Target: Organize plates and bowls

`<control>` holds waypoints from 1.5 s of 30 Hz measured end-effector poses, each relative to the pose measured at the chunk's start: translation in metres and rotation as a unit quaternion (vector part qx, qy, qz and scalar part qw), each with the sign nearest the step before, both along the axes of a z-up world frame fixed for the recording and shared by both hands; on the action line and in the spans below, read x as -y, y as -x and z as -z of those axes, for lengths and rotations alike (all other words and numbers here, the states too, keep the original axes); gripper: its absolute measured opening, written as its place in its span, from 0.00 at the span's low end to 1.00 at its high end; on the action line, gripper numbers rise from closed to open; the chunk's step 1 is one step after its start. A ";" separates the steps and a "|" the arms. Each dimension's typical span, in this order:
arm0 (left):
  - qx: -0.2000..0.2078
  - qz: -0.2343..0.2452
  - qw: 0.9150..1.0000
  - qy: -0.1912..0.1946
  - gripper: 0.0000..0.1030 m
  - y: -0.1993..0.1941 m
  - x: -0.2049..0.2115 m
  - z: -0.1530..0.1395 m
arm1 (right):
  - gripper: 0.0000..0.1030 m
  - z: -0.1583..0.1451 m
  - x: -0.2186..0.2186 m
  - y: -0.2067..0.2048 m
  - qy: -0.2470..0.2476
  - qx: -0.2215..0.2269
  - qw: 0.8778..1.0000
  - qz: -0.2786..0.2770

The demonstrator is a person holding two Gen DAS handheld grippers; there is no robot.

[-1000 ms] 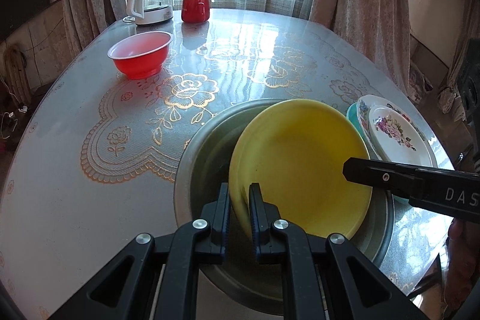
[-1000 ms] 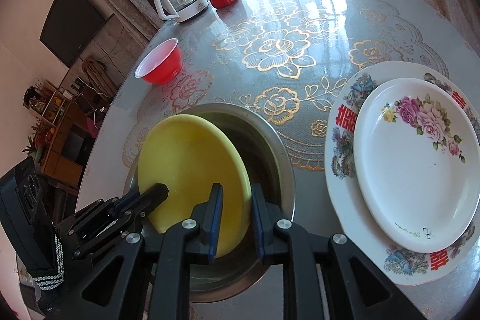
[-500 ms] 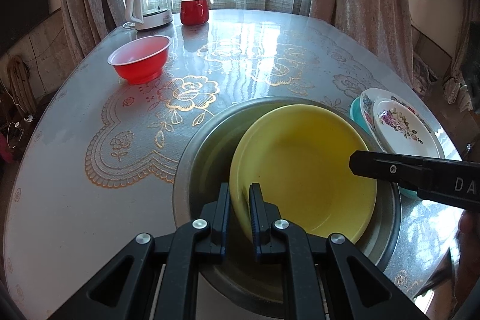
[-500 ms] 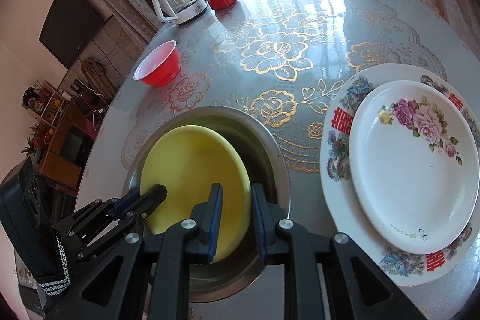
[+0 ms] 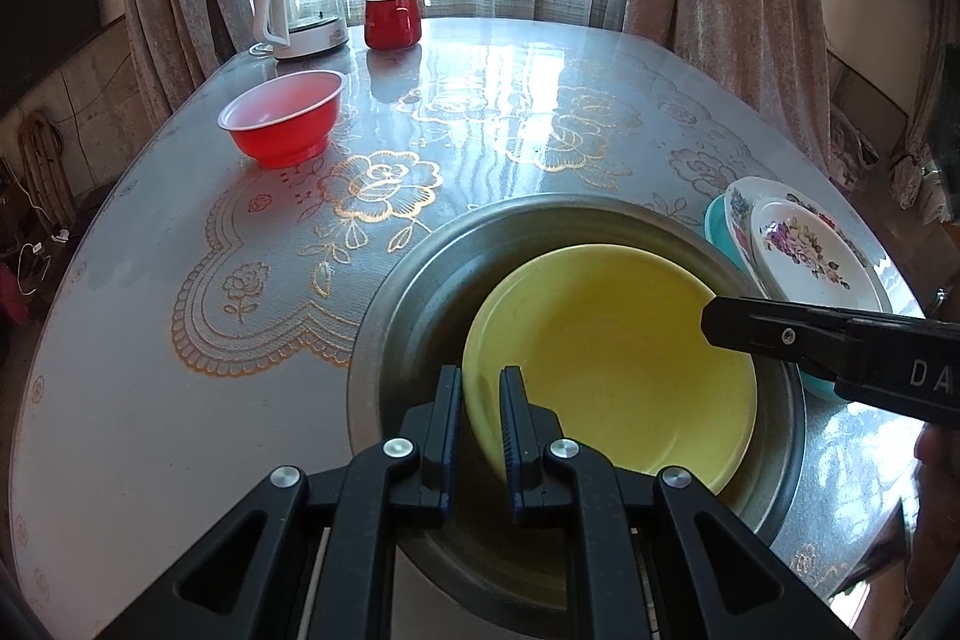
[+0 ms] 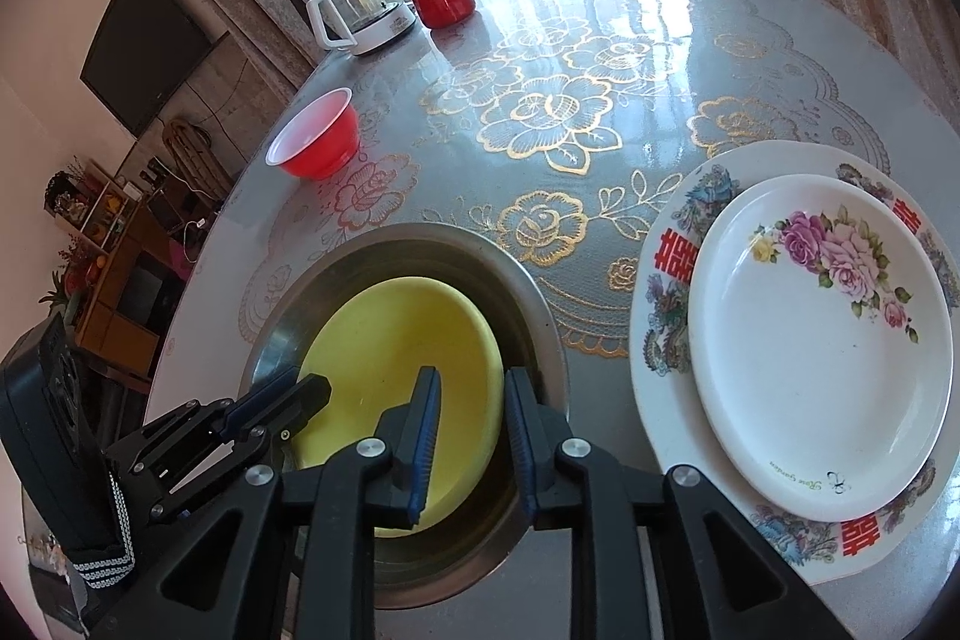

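Nesting the yellow bowl (image 5: 606, 364) inside the steel basin (image 5: 420, 280), lower centre of both views. The left gripper (image 5: 481, 388) pinches the bowl's near rim between its pads. The right gripper (image 6: 471, 400) has just been opening; its jaws straddle the opposite rim, seemingly without pressing. The bowl thus lies between the two grippers, tilted slightly toward the left one. Stacked floral plates (image 6: 822, 334) rest on the surface (image 6: 600, 40) at right; a red bowl (image 5: 282, 118) stands well apart, upper left.
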State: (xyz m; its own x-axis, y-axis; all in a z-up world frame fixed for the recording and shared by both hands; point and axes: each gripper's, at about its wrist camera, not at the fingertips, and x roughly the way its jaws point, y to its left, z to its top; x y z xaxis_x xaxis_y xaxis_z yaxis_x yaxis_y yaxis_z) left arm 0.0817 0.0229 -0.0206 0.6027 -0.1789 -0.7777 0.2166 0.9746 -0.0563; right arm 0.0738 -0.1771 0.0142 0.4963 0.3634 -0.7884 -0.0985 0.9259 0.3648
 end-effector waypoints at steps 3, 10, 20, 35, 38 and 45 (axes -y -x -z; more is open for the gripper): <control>-0.001 -0.002 1.000 0.007 0.18 -0.001 -0.001 -0.001 | 0.23 -0.001 -0.005 0.000 0.014 0.007 1.000 -0.006; 0.019 -0.007 1.000 0.014 0.31 0.001 -0.006 -0.011 | 0.23 -0.014 -0.005 0.004 0.025 0.038 0.999 -0.014; 0.022 -0.005 0.998 0.057 0.54 -0.004 -0.019 -0.025 | 0.25 -0.017 0.009 -0.003 0.009 0.034 0.999 0.003; 0.027 -0.087 0.993 0.071 0.61 -0.062 -0.071 -0.039 | 0.27 -0.026 0.005 -0.023 0.028 0.040 0.999 -0.006; 0.014 -0.112 0.990 0.084 0.61 -0.086 -0.088 -0.034 | 0.28 -0.027 0.007 -0.027 0.023 0.043 0.999 -0.002; -0.022 -0.168 0.979 0.114 0.60 -0.146 -0.121 -0.020 | 0.28 -0.017 0.011 -0.038 0.016 0.029 0.999 0.005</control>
